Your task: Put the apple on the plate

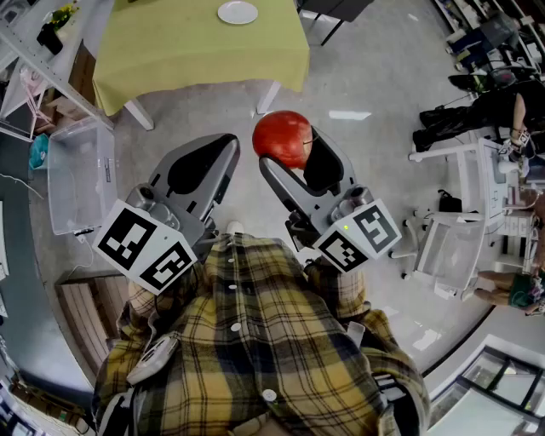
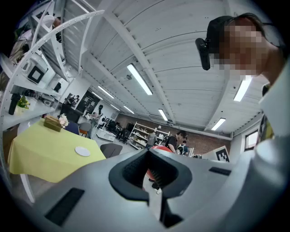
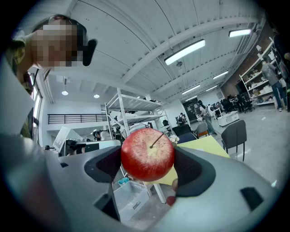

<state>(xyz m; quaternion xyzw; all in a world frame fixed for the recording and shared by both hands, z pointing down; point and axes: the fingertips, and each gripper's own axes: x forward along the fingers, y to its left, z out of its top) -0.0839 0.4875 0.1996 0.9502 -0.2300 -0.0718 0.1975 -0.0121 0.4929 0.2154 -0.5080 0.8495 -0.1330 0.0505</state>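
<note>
Clamping the apple (image 1: 283, 136) well short of the plate (image 1: 238, 12) on the bench (image 1: 170, 51), the right tongs (image 1: 294, 152) could let its smooth skin slip mid-carry, while the left tongs (image 1: 223, 149) hang pressed together, empty.

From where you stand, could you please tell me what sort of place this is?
Probably an open lab or workshop hall: metal shelving racks, ceiling strip lights, and a yellow-clothed table on a grey floor.

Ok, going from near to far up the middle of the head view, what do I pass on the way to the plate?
plaid shirt → right gripper, shut on the apple at its tips → grey floor → table with yellow cloth → white plate
</note>
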